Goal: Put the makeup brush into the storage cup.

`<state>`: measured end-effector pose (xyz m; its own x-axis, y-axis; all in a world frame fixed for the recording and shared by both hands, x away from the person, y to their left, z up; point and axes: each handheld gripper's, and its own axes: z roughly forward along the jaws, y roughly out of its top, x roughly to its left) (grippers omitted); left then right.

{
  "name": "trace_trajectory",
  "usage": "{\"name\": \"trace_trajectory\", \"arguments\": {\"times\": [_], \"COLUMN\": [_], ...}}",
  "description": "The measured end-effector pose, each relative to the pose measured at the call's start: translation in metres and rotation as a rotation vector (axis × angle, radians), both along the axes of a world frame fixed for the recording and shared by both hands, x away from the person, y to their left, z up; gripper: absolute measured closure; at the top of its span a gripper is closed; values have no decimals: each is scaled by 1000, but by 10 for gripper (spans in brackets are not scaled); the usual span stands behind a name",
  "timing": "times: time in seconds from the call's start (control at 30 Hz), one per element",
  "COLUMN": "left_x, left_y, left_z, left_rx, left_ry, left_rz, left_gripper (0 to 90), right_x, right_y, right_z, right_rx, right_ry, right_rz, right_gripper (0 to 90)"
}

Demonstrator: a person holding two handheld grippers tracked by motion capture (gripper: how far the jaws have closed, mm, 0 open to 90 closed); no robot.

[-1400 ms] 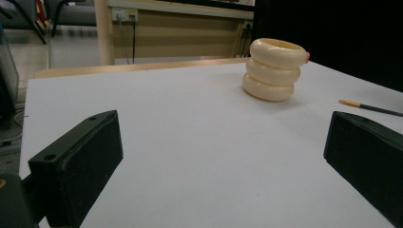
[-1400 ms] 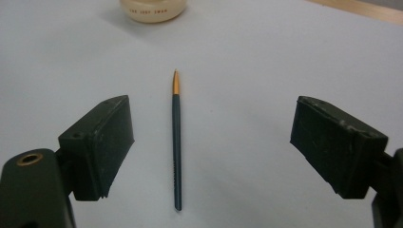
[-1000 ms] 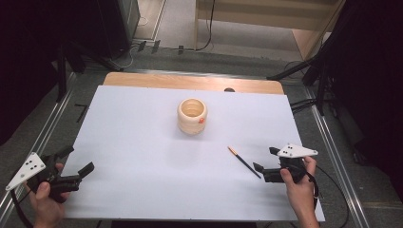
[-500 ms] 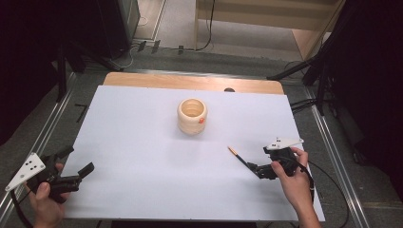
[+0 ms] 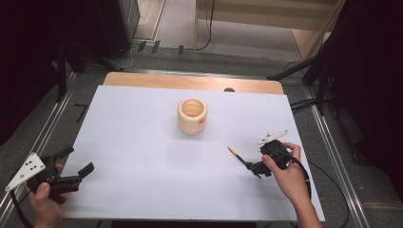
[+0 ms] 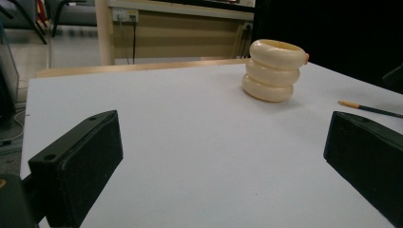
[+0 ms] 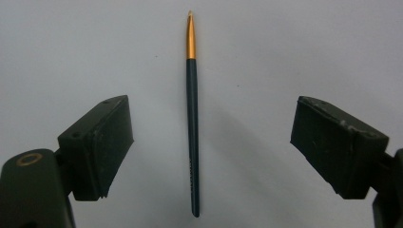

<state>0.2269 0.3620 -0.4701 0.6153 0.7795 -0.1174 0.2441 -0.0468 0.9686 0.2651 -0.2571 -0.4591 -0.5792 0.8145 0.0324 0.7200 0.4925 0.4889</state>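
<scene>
A thin brush [image 5: 236, 154] with a dark handle and a gold ferrule lies flat on the white table, right of centre. My right gripper [image 5: 253, 167] hovers over its handle end, open. In the right gripper view the brush [image 7: 192, 133] runs lengthwise between the two wide-apart jaws of the right gripper [image 7: 211, 114], touching neither. A cream pot [image 5: 192, 115] made of stacked rings stands upright at mid table. My left gripper [image 5: 80, 159] rests open at the near left corner with nothing in it. From the left gripper view [image 6: 221, 128] the pot [image 6: 274, 70] and brush [image 6: 366, 108] lie ahead.
A white sheet [image 5: 142, 156] covers the table, with a wooden strip [image 5: 190, 81] along the far edge. Metal rails run along both sides. Dark stands and cables sit on the floor beyond the table.
My right gripper has slid left across the table and now straddles the brush's handle end. The left gripper, the brush and the pot have stayed put.
</scene>
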Motion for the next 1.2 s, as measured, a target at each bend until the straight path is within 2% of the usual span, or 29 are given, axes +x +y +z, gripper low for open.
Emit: {"name": "trace_trajectory", "arguments": {"times": [0.13,0.4,0.63,0.8,1.0,1.07,1.2], "left_x": [0,0,0,0,0,0,0], "left_y": [0,1,0,0,-1,-1,-1], "left_z": [0,0,0,0,0,0,0], "left_rx": [2,2,4,3,5,7,10], "left_ry": [0,1,3,3,3,3,3], "left_rz": [-1,2,5,6,5,4,2], "left_gripper": [0,0,0,0,0,0,0], "right_x": [6,14,21,25,31,31,33], "right_y": [6,17,27,32,40,41,47], "right_z": [1,2,-1,-2,-9,-9,-11], "right_rx": [-43,-100,-159,-158,-209,-212,-252], "right_ry": [31,85,148,180,228,234,246], "right_rz": [0,18,20,29,17,16,37], "right_gripper": [145,145,145,144,147,152,240]}}
